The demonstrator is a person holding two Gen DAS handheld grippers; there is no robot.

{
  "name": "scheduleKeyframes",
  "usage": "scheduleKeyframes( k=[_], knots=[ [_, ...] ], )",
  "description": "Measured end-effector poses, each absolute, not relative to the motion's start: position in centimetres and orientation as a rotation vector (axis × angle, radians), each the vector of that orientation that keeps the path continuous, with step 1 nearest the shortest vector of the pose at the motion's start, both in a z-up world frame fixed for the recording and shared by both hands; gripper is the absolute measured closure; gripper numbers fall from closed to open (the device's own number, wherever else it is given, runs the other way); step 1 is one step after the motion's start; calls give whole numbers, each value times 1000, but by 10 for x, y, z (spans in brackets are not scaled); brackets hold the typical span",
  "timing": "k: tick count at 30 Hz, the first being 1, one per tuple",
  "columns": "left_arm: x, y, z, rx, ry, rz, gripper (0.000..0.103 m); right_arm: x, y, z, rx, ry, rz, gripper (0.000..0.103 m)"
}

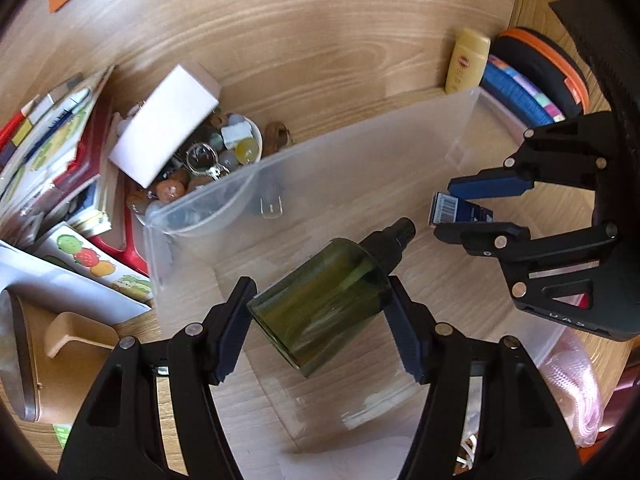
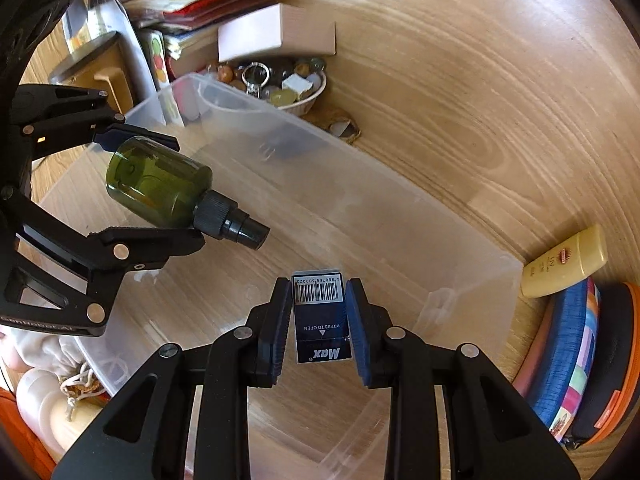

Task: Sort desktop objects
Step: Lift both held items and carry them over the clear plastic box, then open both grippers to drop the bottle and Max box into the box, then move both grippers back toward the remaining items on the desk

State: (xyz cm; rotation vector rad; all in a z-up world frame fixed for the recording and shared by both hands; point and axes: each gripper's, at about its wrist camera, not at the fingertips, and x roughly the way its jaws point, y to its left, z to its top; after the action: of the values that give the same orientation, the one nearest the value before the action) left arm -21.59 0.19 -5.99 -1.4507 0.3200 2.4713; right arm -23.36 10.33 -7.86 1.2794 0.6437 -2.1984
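My left gripper [image 1: 320, 320] is shut on a dark green spray bottle [image 1: 320, 304] with a black nozzle, tilted, held over the clear plastic bin [image 1: 360, 152]. The same bottle [image 2: 160, 188] and left gripper [image 2: 160, 192] show at the left of the right wrist view. My right gripper [image 2: 318, 320] is shut on a small dark blue box [image 2: 320, 320] with a barcode and "Max" print, also above the bin [image 2: 360, 208]. In the left wrist view that right gripper [image 1: 444, 212] holds the box [image 1: 456, 210] at the right.
A white bowl of beads and trinkets [image 1: 208, 160] with a white box [image 1: 168, 136] on it stands behind the bin, beside stacked booklets [image 1: 52, 152]. A yellow tube [image 1: 466, 60] and a round orange-rimmed case [image 1: 548, 76] lie at the right. A pink cloth [image 1: 572, 384] lies near the bin.
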Motion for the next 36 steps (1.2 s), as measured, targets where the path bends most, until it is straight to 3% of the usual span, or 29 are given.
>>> scheduleKeyframes(
  k=[15, 17, 19, 21, 24, 27, 32, 36],
  knots=[
    [-217, 12, -68, -1482, 419, 2450, 39, -237, 99, -88, 1322, 712, -2165, 78],
    [-215, 12, -67, -1477, 430, 2457, 39, -236, 99, -87, 1310, 705, -2172, 74],
    [-213, 11, -64, -1470, 432, 2467, 39, -232, 99, -82, 1291, 696, -2188, 60],
    [-211, 10, -59, -1455, 437, 2481, 39, -229, 103, -74, 1253, 685, -2218, 56],
    [-207, 9, -50, -1438, 431, 2499, 37, -223, 110, -61, 1216, 665, -2253, 55],
    [-201, 8, -39, -1407, 430, 2530, 27, -218, 119, -47, 1177, 643, -2291, 50],
    [-190, -3, -19, -1354, 435, 2574, 24, -199, 130, -22, 1104, 614, -2355, 46],
    [-177, -1, -9, -1317, 417, 2611, 13, -185, 138, -5, 1049, 594, -2403, 37]
  ],
)
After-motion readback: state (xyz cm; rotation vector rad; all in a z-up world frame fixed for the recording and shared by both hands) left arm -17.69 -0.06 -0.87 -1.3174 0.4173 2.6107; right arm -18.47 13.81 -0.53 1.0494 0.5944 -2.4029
